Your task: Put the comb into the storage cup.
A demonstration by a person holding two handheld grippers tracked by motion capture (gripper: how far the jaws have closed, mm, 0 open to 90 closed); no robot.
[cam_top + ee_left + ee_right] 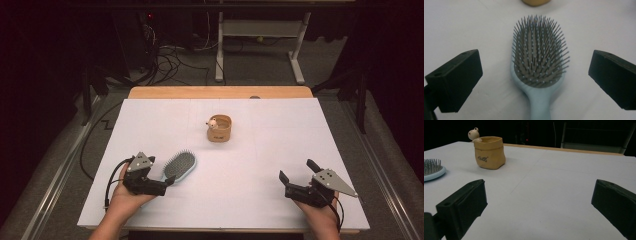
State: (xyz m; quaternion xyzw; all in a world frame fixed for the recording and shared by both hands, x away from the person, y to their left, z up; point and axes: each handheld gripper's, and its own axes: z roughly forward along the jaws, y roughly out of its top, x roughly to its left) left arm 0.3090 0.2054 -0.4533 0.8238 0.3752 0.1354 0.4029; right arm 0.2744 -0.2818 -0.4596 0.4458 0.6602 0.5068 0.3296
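A light blue hairbrush (180,166) lies bristles up on the white table, left of centre. In the left gripper view the hairbrush (539,62) points away, its handle running down between the two wide-apart jaws. My left gripper (167,181) is open at the handle end, not closed on it. My right gripper (298,170) rests open at the front right with nothing between its jaws. A tan pouch-shaped cup (220,128) with a small round-headed figure on its rim stands mid-table, also seen as the cup (489,152) in the right gripper view.
The white sheet (280,140) covers a wooden table whose far edge (220,92) shows bare. Beyond it are cables (170,60) on the floor and a white desk frame (260,35). The brush head (432,170) sits at the left edge of the right gripper view.
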